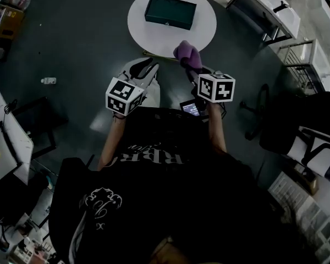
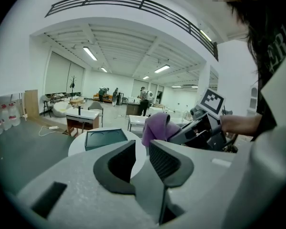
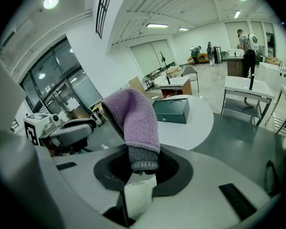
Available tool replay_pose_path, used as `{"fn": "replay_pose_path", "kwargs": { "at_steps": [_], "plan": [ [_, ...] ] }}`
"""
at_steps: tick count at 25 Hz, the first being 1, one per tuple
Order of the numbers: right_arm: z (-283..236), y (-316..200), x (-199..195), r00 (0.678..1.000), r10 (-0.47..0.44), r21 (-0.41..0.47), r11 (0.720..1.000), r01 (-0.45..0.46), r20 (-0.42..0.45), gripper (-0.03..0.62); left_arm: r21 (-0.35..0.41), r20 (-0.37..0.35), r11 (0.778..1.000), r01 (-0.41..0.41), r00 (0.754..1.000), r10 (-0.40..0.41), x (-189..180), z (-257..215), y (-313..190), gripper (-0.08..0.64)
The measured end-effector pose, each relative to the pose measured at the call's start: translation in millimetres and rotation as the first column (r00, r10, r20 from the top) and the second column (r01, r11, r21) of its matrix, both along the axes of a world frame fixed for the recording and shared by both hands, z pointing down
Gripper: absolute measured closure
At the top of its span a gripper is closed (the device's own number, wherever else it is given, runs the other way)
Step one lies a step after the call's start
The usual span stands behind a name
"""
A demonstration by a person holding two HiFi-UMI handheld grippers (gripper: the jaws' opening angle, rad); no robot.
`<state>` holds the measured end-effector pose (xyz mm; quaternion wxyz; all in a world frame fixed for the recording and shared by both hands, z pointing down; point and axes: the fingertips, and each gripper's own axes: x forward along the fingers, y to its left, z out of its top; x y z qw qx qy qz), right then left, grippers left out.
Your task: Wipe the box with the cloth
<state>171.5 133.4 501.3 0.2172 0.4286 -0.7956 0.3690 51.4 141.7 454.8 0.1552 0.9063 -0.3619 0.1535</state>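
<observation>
A dark green box [image 1: 170,12] lies on the round white table [image 1: 154,37] ahead of me; it also shows in the left gripper view as the box [image 2: 105,138] and in the right gripper view as the box [image 3: 171,109]. My right gripper [image 1: 188,65] hovers at the table's near edge, shut on a purple cloth [image 1: 187,53]. The cloth [image 3: 133,113] stands up out of the right gripper [image 3: 140,163] and droops over. My left gripper [image 1: 146,69] hangs beside it, short of the table. The left gripper [image 2: 142,149] is narrowly open and holds nothing.
White desks [image 1: 269,7] and a metal rack [image 1: 305,59] stand at the back right. A black office chair [image 1: 297,125] is to my right. Cluttered desks [image 1: 11,142] line the left, and a small bottle [image 1: 48,81] lies on the dark floor.
</observation>
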Motion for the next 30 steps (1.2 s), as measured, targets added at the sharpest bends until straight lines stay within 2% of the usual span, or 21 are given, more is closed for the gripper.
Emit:
{"fn": "replay_pose_path", "kwargs": {
  "at_steps": [7,16,19,23,30],
  "plan": [
    [3,-86,-24,0.998,0.06,-0.045,0.997,-0.061,-0.032,0.515,0.011,0.021,0.996,-0.089,0.996,0.089,-23,-3,-99,0.471],
    [20,-184,-57,0.989,0.071,-0.094,0.992,-0.083,-0.128,0.515,-0.051,0.02,0.986,-0.156,0.987,0.157,-70,23,-184,0.471],
    [29,-214,-66,0.986,0.058,-0.109,0.991,-0.075,-0.157,0.515,-0.052,0.011,0.983,-0.177,0.984,0.178,-75,27,-206,0.471],
    [44,-253,-78,0.988,0.066,-0.14,0.986,-0.085,-0.137,0.515,-0.05,-0.004,0.98,-0.192,0.981,0.192,-74,30,-227,0.471],
    [83,-313,-108,0.987,0.022,-0.187,0.981,-0.052,-0.159,0.515,-0.094,-0.01,0.982,-0.164,0.986,0.163,-82,43,-235,0.471]
  ]
}}
